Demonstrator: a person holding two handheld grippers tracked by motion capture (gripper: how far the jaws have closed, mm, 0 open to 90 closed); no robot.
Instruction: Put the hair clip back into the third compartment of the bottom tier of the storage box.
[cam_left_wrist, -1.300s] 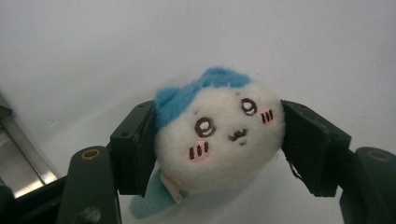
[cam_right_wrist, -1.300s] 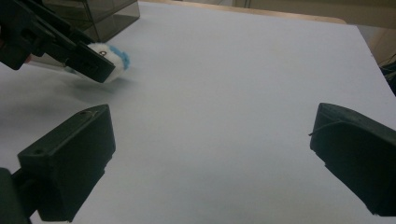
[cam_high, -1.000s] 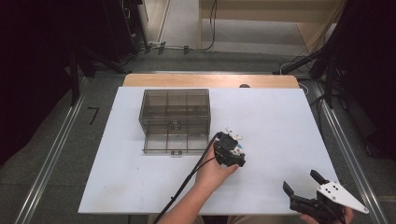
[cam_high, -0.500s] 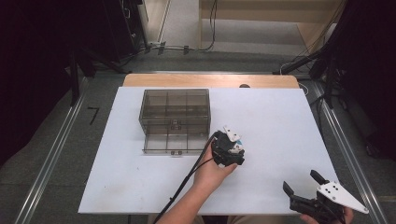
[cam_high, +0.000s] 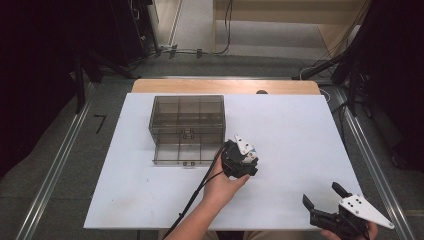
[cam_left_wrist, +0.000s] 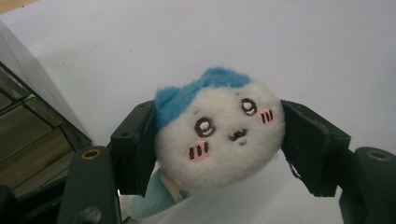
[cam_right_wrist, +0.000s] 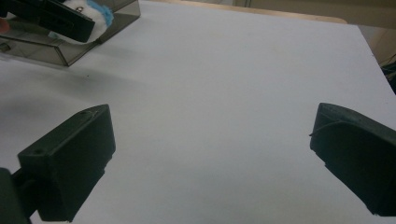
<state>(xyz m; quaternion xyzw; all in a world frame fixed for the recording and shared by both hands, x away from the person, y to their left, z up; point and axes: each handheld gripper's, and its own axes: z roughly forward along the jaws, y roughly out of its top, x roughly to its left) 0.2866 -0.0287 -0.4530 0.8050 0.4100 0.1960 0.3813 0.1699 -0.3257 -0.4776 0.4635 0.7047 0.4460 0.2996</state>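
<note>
- Across the high view, a white board (cam_high: 300, 150) is seen laid on a wooden tabletop (cam_high: 225, 86), with grey floor and metal rails at both sides and dark equipment and cables at the far end of the room.
- Near the middle of the board, the left gripper (cam_high: 242, 159) is held in a hand (cam_high: 222, 185) just beside the front right corner of a smoky clear plastic box (cam_high: 186, 127), which is divided into compartments; a black cable is trailed back along the forearm.
- At the board's near right corner, the right gripper (cam_high: 322, 197) is held well apart from the box, its jaws spread and nothing between them.
- No brand, label or writing can be read on the box or the grippers.
- Along the left gripper view, a small plush toy (cam_left_wrist: 219, 135) is seen pinched between the two black jaws: a round white head with a blue tuft, stitched eyes, a small mouth and pink cheek marks, and a pale blue body below. It is held above the white board, with the box at the left edge.
- Along the right gripper view, the jaws are set wide apart over bare white board; the toy (cam_right_wrist: 95, 16) is glimpsed at the top left, held against the box (cam_right_wrist: 70, 46) by the other gripper.
</note>
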